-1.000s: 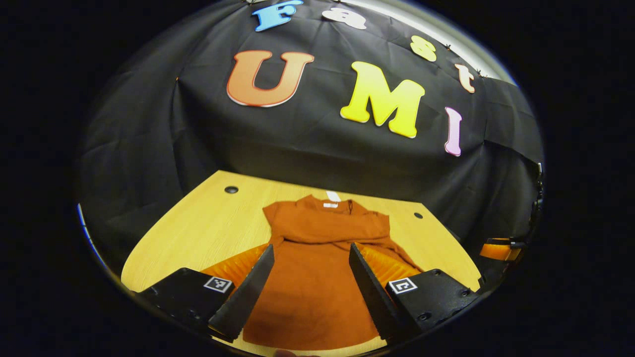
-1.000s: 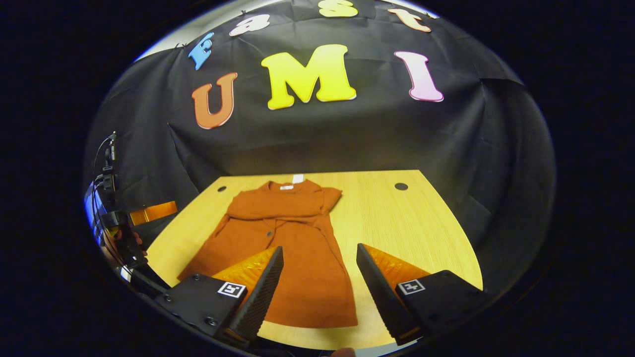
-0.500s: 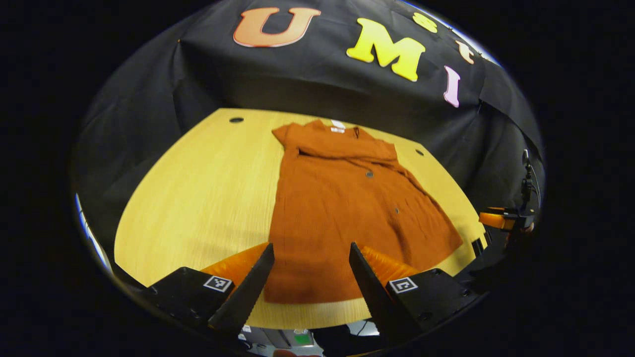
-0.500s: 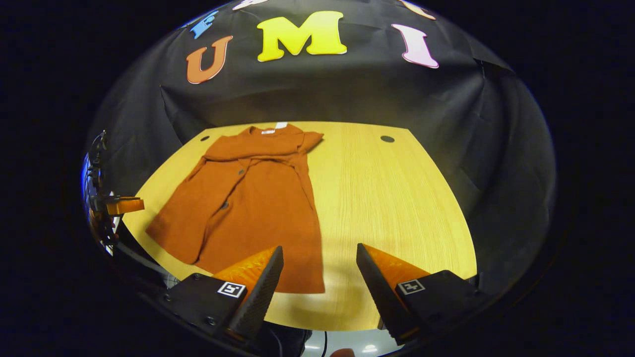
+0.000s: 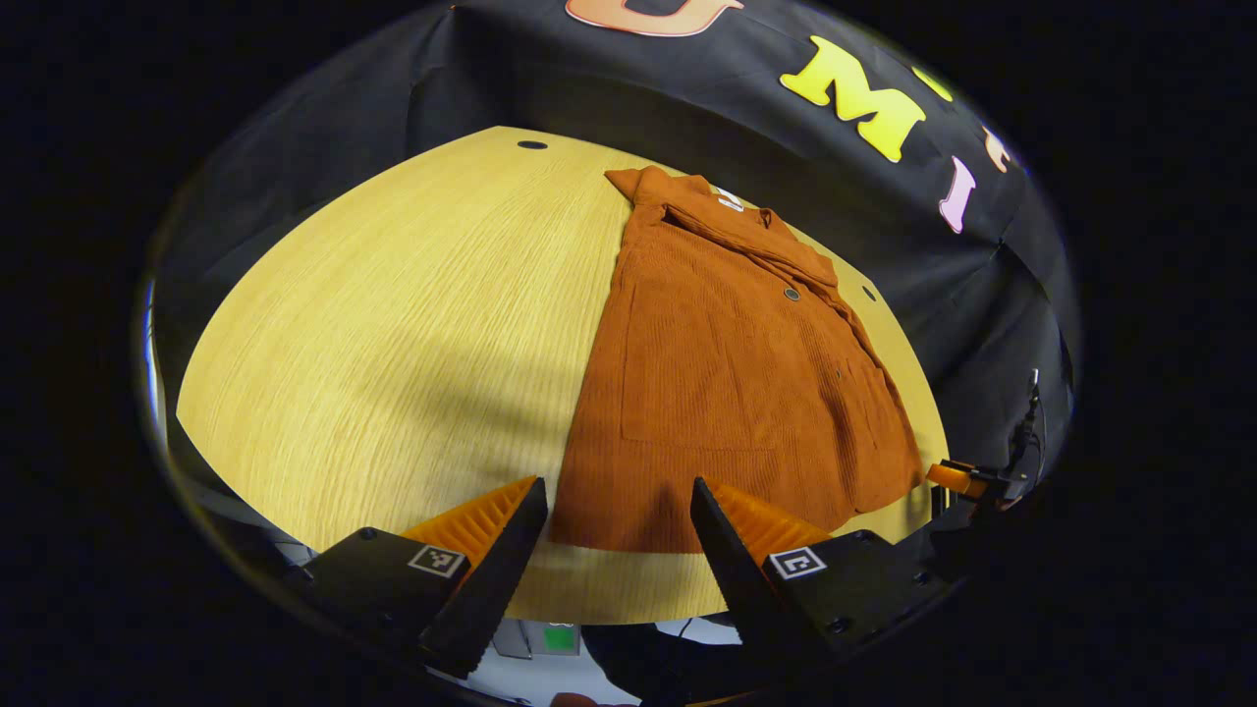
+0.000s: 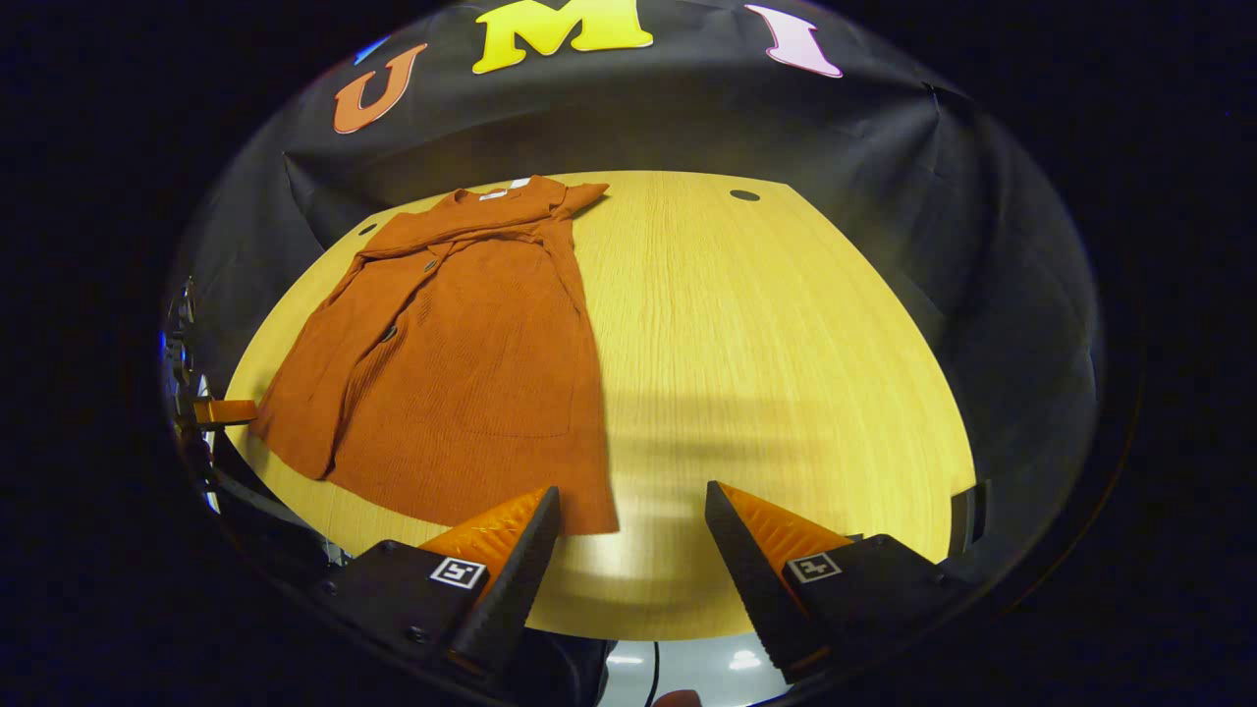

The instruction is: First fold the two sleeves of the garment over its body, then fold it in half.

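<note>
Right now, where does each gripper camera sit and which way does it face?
Left gripper view: rides the left gripper, above the table's near edge, facing the garment; its open fingers show below, the right gripper far right.
Right gripper view: rides the right gripper, facing the bare table; open fingers below.
Shared: the garment, table and booth wall.

We see a light wooden table with round cable holes near its far corners. Behind its far edge hangs the booth's black cloth wall, creased. Soft shadows cross the tabletop near its front edge.
</note>
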`<act>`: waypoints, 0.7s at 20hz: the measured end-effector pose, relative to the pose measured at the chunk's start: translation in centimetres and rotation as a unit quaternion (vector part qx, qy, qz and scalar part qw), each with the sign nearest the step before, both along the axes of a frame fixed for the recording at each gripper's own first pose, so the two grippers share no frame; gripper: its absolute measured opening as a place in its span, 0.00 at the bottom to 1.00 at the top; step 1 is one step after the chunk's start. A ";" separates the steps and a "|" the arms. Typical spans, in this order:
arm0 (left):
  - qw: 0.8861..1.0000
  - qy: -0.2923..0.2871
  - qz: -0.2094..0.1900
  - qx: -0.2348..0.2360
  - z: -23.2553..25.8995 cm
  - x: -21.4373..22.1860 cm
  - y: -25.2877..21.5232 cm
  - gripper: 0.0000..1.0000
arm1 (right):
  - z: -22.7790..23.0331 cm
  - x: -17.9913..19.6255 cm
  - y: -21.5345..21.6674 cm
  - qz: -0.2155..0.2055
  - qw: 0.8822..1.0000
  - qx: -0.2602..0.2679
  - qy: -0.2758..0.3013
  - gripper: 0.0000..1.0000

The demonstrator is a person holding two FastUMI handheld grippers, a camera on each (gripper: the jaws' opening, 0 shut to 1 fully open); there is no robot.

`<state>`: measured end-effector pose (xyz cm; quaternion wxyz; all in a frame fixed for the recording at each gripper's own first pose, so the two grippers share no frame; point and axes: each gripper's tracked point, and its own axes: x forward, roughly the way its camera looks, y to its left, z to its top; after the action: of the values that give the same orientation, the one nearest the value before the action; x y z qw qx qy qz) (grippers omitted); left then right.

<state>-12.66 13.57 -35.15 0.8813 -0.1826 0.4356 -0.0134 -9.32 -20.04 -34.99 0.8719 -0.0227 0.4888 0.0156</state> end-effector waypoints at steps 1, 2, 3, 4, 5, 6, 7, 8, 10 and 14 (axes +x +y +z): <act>1.000 0.000 0.000 0.002 0.0 0.0 -0.1 0.94 | -0.7 -0.1 0.5 0.000 1.000 0.000 0.007 0.95; 1.000 -0.001 -0.001 0.001 -0.3 0.2 -0.4 0.92 | -1.3 -0.1 0.9 0.001 1.000 -0.001 0.012 0.95; 1.000 0.000 -0.003 -0.003 -0.2 0.4 -0.8 0.88 | -1.9 -0.2 1.1 0.002 1.000 -0.008 0.022 0.95; 1.000 0.003 0.001 0.007 -0.6 0.5 -0.7 0.87 | -1.7 0.3 1.3 -0.001 1.000 -0.007 0.007 0.96; 1.000 0.003 0.005 0.014 -0.8 0.7 -0.7 0.78 | -1.9 0.4 1.4 -0.004 1.000 -0.008 0.011 0.96; 1.000 -0.001 0.008 0.010 -0.6 1.0 -1.1 0.77 | -1.9 0.5 1.7 -0.010 1.000 -0.005 0.009 0.95; 1.000 -0.002 0.009 0.001 -0.4 1.3 -1.8 0.65 | -2.0 0.6 2.3 -0.013 1.000 -0.002 0.012 0.96; 1.000 -0.001 0.003 -0.010 -0.6 1.5 -2.8 0.64 | -1.9 0.7 2.9 -0.005 1.000 -0.002 0.011 0.96; 1.000 0.003 -0.001 -0.010 -0.9 1.9 -3.3 0.54 | -2.1 0.8 4.3 0.017 1.000 -0.002 0.015 0.97; 0.999 0.020 0.024 -0.026 -1.1 2.1 -2.9 0.10 | -2.4 1.5 7.0 0.034 0.999 0.032 0.025 0.54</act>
<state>-10.60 10.66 -36.22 0.8676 -0.2157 0.4481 -0.0002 -7.83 -13.01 -37.37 0.8589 -0.0110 0.5084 0.0614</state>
